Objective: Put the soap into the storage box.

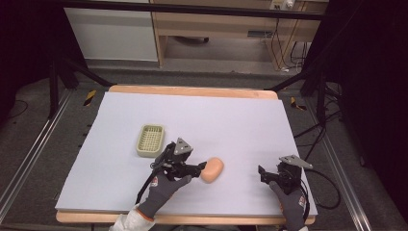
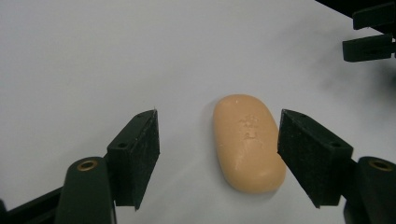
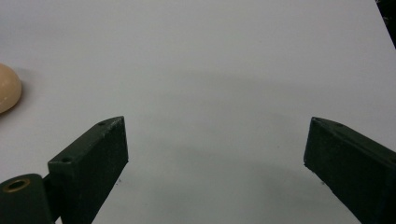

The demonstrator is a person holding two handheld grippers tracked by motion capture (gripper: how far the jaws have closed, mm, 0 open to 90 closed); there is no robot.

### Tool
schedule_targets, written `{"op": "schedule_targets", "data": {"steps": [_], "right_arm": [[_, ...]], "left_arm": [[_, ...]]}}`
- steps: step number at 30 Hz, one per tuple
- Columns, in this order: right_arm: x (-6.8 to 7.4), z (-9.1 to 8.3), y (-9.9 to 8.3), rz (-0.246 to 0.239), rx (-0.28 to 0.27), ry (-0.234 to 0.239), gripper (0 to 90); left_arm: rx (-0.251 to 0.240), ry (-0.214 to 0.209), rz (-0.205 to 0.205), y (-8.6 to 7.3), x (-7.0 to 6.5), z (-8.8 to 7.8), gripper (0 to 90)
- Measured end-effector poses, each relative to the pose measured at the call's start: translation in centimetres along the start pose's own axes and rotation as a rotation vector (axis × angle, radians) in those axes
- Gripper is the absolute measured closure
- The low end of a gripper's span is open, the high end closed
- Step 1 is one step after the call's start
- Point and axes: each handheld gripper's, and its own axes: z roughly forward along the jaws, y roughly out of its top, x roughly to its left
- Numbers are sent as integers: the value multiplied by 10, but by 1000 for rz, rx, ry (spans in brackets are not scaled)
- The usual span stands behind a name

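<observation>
A peach-coloured soap bar (image 2: 249,142) lies flat on the white counter (image 1: 240,120), between the spread jaws of the left gripper (image 2: 217,156), nearer one jaw, untouched by the other. The right gripper (image 3: 215,158), jaws wide apart, sits well aside, holding nothing.

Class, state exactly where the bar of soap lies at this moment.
In the high view the soap lies on the white table cover, near its front edge, between the open jaws of the left gripper and right of the soap dish.
</observation>
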Motion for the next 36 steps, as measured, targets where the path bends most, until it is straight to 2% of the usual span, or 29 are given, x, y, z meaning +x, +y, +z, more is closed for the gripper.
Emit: {"op": "schedule_targets", "data": {"steps": [36], "right_arm": [[0,1,0,-2,1,-4,65]], "left_arm": [[65,-17,32,4,-17,37,281]]}}
